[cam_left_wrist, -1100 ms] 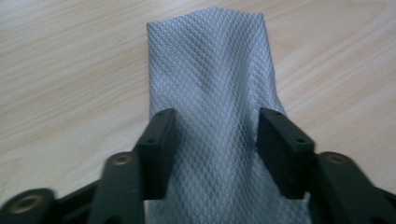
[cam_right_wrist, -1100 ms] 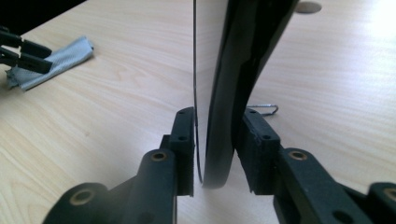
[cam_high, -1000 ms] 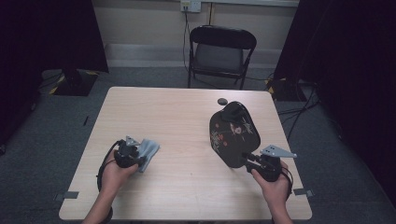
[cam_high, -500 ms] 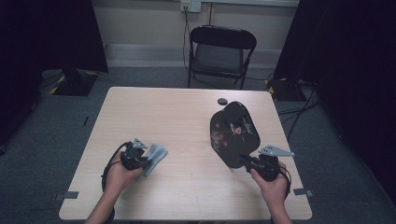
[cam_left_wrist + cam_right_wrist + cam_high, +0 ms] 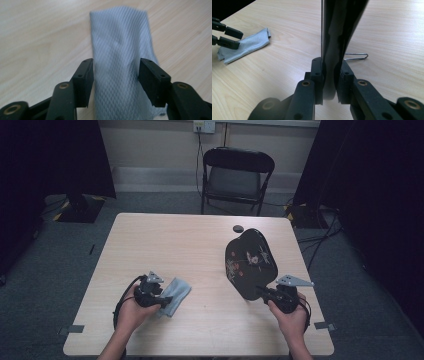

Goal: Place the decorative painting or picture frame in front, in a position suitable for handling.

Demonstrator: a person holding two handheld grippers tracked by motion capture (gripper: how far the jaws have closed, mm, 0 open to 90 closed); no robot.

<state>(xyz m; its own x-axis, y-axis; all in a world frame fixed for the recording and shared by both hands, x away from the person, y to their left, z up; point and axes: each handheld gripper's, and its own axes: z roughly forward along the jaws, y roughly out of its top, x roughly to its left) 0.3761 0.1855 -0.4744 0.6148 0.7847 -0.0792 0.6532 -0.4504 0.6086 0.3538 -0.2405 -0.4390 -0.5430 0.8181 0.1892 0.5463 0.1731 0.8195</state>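
A black lacquered plate [image 5: 250, 260] with a pale painted pattern stands tilted up on its edge at the table's right. My right gripper [image 5: 261, 293] is shut on its near rim; in the right gripper view both jaws press on the thin dark plate [image 5: 337, 30]. A folded grey cloth [image 5: 176, 292] lies flat on the table at the front left. My left gripper [image 5: 162, 297] is open, and in the left gripper view its jaws straddle the cloth [image 5: 120, 45] with a gap on each side. The right gripper view also has the cloth [image 5: 247, 45] and the left gripper [image 5: 235, 38] at far left.
The pale wooden table [image 5: 175, 245] has a small dark round object [image 5: 238, 228] near its far edge. A bent wire stand [image 5: 357, 57] lies on the wood behind the plate. A black folding chair [image 5: 237, 175] stands beyond the table.
My left hand and the cloth have shifted a little to the right and toward the front edge. The plate and right gripper have barely moved.
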